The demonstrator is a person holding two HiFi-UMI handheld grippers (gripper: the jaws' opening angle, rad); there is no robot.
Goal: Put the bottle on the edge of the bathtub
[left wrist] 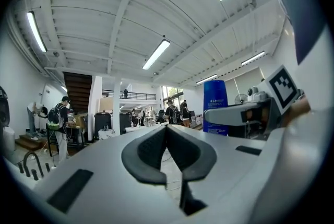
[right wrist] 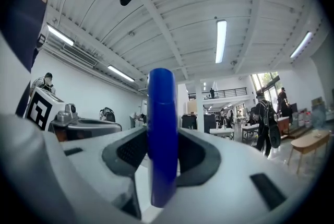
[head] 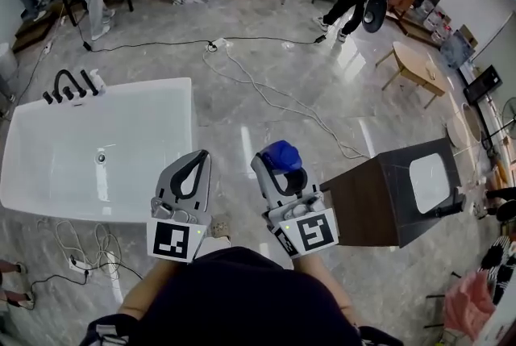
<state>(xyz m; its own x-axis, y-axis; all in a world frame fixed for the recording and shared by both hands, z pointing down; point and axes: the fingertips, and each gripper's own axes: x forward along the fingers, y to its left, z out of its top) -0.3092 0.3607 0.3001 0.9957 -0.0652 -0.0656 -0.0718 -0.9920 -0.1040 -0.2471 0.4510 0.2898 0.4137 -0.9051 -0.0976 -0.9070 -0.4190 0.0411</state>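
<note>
Slippage is the risk: the blue bottle (head: pixel 282 152), clamped in the right gripper (head: pixel 280 170) over the floor beside the bathtub (head: pixel 185 106), could twist free on its smooth sides, while the left gripper (head: pixel 200 159) hangs closed, empty.

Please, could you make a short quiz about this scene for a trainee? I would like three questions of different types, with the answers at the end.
1. Multiple choice: which gripper holds the blue bottle? A) the left gripper B) the right gripper C) neither
2. True or false: the blue bottle already stands on the edge of the bathtub.
3. Fill in: in the head view, the bathtub lies to the ___ of both grippers.
Key: 1 B; 2 false; 3 left.
</note>
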